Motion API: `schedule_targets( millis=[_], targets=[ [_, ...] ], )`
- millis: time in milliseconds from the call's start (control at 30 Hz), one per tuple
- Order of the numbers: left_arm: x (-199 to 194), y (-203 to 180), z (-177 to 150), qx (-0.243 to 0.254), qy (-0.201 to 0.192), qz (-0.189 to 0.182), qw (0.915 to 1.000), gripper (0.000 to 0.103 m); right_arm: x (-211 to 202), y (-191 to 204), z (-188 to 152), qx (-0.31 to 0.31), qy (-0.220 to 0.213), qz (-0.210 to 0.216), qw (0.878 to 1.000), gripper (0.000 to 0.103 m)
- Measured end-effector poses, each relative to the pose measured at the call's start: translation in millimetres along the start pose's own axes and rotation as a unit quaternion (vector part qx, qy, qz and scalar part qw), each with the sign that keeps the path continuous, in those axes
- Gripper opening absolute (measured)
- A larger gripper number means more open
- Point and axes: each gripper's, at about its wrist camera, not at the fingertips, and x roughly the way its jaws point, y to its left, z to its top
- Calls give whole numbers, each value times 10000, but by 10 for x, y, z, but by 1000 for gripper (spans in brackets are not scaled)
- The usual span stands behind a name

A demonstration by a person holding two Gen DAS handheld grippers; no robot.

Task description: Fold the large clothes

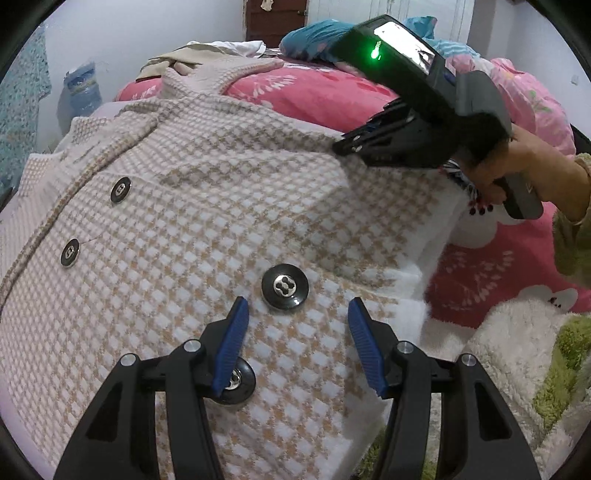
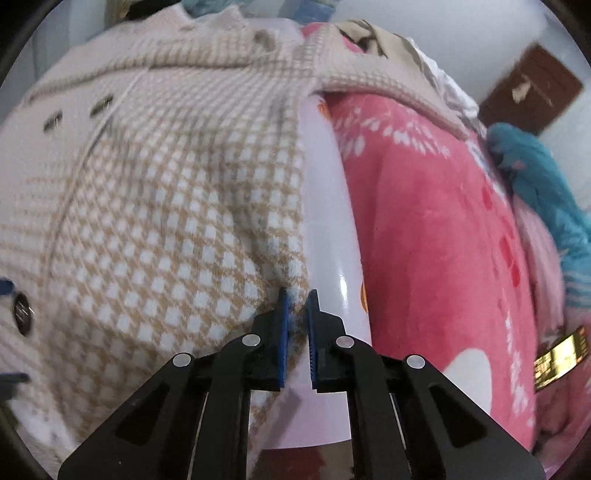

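A beige-and-white houndstooth coat (image 1: pixel 192 206) with large black buttons (image 1: pixel 285 285) lies spread front-up on a bed. My left gripper (image 1: pixel 295 317) is open and empty just above the coat's lower front, its blue pads on either side of a button. My right gripper (image 1: pixel 341 146) reaches the coat's right side edge in the left wrist view. In the right wrist view it (image 2: pixel 297 302) is shut on the coat's edge (image 2: pixel 291 284), next to the pale lilac lining (image 2: pixel 325 206). The coat (image 2: pixel 147 206) fills the left of that view.
A pink fleece blanket with white prints (image 1: pixel 314 92) (image 2: pixel 436 236) covers the bed. A teal cloth (image 1: pixel 317 35) (image 2: pixel 535 177) and a heap of beige clothes (image 1: pixel 184 59) lie at the far end. A fluffy white-and-green blanket (image 1: pixel 524 354) lies at the near right. A brown door (image 2: pixel 532 88) stands behind.
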Motion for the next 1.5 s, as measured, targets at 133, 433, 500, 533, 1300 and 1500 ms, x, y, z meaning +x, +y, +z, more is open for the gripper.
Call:
schedule_targets(
  millis=[133, 433, 500, 533, 1300, 1500],
  targets=[
    [-25, -32, -45, 38, -29, -14, 10000, 55, -284, -147, -35, 249, -161, 49, 9995, 27],
    [-58, -63, -100, 112, -113, -73, 9998, 55, -519, 245, -425, -239, 137, 2042, 9785, 27],
    [-65, -65, -99, 127, -95, -109, 9998, 55, -327, 360, -622, -606, 721, 1793, 9793, 27],
    [-77, -69, -104, 129, -95, -123, 9998, 55, -325, 339, -676, -710, 843, 1730, 9787, 27],
    [-602, 1439, 213, -1848, -231, 1265, 9743, 78, -162, 419, 1109, -225, -657, 2192, 9732, 77],
    [-539, 2115, 403, -2395, -352, 1971, 9500, 81, 152, 389, 1090, -303, -87, 2316, 9723, 77]
  ],
)
